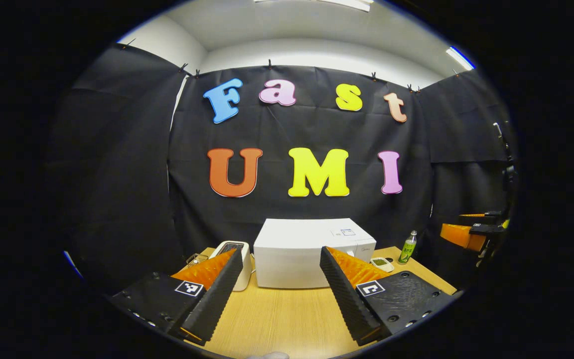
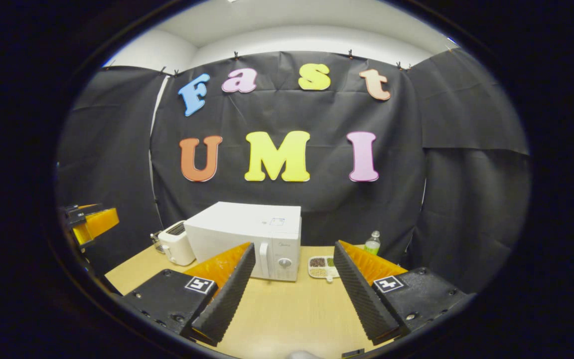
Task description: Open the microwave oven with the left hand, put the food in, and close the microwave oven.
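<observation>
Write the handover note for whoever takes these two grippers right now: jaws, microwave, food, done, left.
Left gripper: jaws wide open, holding nothing, above the wooden table facing the microwave.
Right gripper: jaws wide open, holding nothing, also short of the microwave.
Microwave: at the back of the table, door shut; handle and dial are at its right end.
Food: divided tray on the table just right of the microwave, untouched.
Also there: toaster left of the microwave, green bottle behind the tray.
Done: nothing.
Left: open the door with the left gripper, put the tray in, close the door.
</observation>
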Tool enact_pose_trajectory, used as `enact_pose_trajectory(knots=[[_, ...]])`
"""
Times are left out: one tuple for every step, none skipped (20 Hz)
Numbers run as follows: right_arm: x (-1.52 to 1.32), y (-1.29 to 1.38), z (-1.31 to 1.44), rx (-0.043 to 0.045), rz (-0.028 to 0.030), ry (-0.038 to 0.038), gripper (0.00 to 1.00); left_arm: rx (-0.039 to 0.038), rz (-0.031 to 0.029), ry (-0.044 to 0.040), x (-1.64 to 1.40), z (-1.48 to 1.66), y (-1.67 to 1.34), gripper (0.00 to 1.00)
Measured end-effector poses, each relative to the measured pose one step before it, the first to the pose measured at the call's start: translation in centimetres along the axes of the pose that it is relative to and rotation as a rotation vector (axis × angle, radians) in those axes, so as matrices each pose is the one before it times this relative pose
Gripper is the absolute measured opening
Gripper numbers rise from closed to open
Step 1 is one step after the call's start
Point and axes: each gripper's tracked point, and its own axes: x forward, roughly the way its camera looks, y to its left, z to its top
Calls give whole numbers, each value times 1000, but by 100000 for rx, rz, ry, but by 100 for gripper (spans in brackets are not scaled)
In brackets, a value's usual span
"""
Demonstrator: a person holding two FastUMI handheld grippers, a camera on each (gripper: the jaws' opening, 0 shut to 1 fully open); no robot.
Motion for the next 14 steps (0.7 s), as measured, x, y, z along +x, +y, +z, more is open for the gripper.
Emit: enact_pose_trajectory(knots=[[-91,-140,147,544,-161,-43,92,-13,-457,-162,52,76,-142,95],[-29,-169,152,327,-228,-130,100,38,-1103,-361,-120,77,-288,95],[-98,-191,258,-393,-535,-323,100,43,-275,-594,-17,278,-128,96],[-107,-99,179,-653,-246,-471,100,-18,-309,-458,101,128,-124,95],[-110,-204,178,-833,-733,-363,100,46,-536,-505,64,205,-231,95],[-101,-119,233,-458,-565,-594,100,151,-323,-485,148,182,-137,95],[-101,-94,168,-65,-280,-274,100,230,-175,-240,97,-18,-159,95],[352,153,757,312,-193,-329,92,169,-199,205,-59,-59,-29,95],[-62,-65,-38,515,29,35,92,47,-580,-88,-29,113,-138,95],[-8,27,113,476,-170,-192,92,-19,-373,-170,85,138,-170,95],[-75,-25,127,290,-130,-169,92,-50,-410,-149,151,113,-14,95],[-54,99,-27,243,-26,-210,92,142,-320,-619,-17,197,-93,95],[-94,-40,77,44,-90,-253,92,184,-214,-386,100,183,-71,95],[-95,30,-18,49,3,148,92,95,-170,20,-63,22,-3,95]])
